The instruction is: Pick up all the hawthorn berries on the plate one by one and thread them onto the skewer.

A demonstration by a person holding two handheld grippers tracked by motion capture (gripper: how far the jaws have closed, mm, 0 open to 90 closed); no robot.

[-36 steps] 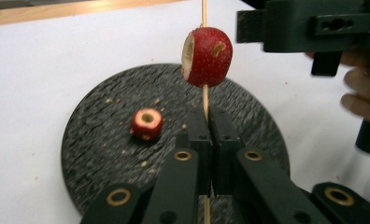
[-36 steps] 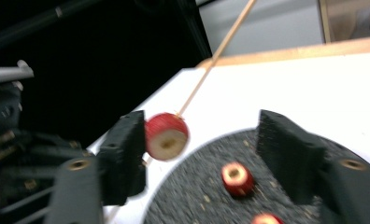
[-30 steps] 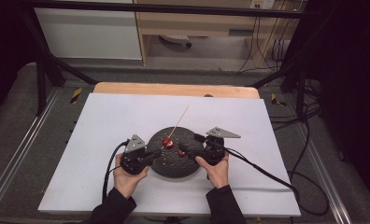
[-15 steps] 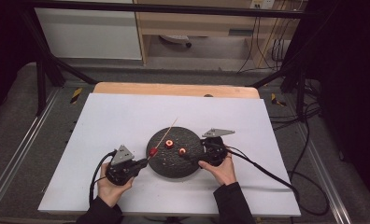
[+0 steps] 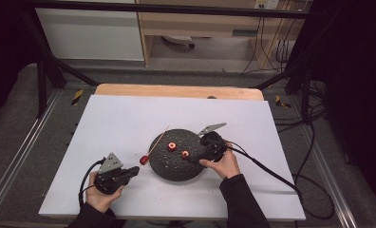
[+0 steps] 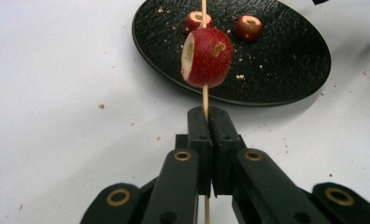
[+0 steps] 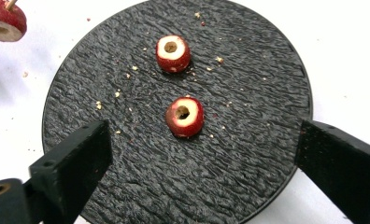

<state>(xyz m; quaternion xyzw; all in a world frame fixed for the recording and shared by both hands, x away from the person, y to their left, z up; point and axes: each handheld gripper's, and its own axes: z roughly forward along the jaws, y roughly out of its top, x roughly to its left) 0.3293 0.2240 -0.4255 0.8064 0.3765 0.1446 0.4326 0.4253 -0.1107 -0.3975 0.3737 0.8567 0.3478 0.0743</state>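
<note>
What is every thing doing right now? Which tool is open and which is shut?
Left tool: shut on the skewer.
Skewer: held, one fruit piece threaded on it.
Skewered piece: on the stick, off the plate.
Right tool: open, jaws just opening then easing in, nothing pinched.
Near piece: loose on the plate, hole up.
Far piece: loose on the plate, hole up.
Plate: flat on the table, crumbs on it.
</note>
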